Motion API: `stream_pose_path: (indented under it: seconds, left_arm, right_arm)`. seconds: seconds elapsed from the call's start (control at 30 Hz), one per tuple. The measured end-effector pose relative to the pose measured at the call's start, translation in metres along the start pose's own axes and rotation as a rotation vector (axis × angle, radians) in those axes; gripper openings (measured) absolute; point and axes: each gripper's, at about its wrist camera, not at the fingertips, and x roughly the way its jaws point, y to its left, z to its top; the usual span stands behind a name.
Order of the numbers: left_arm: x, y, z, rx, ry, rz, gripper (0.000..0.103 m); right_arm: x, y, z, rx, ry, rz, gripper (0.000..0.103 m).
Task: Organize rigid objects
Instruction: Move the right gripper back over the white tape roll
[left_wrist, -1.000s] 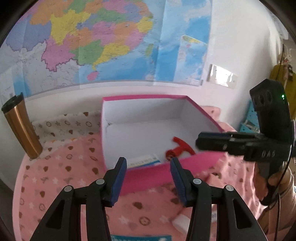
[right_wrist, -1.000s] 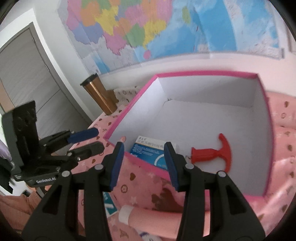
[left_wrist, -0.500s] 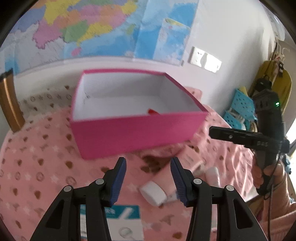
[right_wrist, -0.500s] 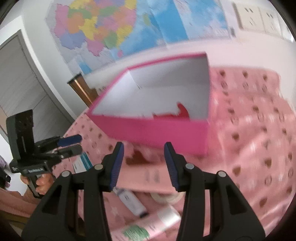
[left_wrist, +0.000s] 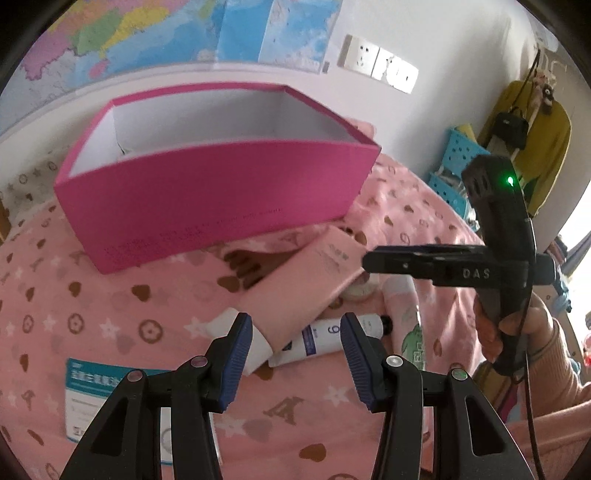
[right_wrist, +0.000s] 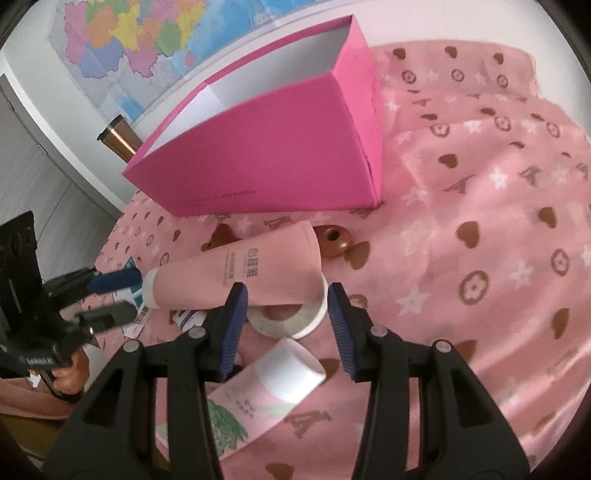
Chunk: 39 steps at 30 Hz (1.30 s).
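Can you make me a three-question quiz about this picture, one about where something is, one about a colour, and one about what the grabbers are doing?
1. Where does the tape roll lie?
A. inside the box
B. on the pink cloth, partly under the big pink tube
C. on the wall

2. What colour is the outside of the box?
A. bright pink
B. green
C. black

3. What are the right gripper and left gripper holding?
A. a tube each
B. the box together
C. nothing, their jaws stand open

Answers:
1. B, the big pink tube covers the roll's far edge on the pink cloth.
2. A, its walls are bright pink outside and white inside.
3. C, nothing is pressed between either pair of jaws.
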Motion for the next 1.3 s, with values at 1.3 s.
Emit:
stream_pose_path:
  seconds: [1.3]
  left_arm:
    - [0.007,0.033,0.014,-0.074,-0.034,0.202,0.054]
  right_arm:
    - [0.023,0.019,0.007,-0.190,0.082,-0.170,0.029]
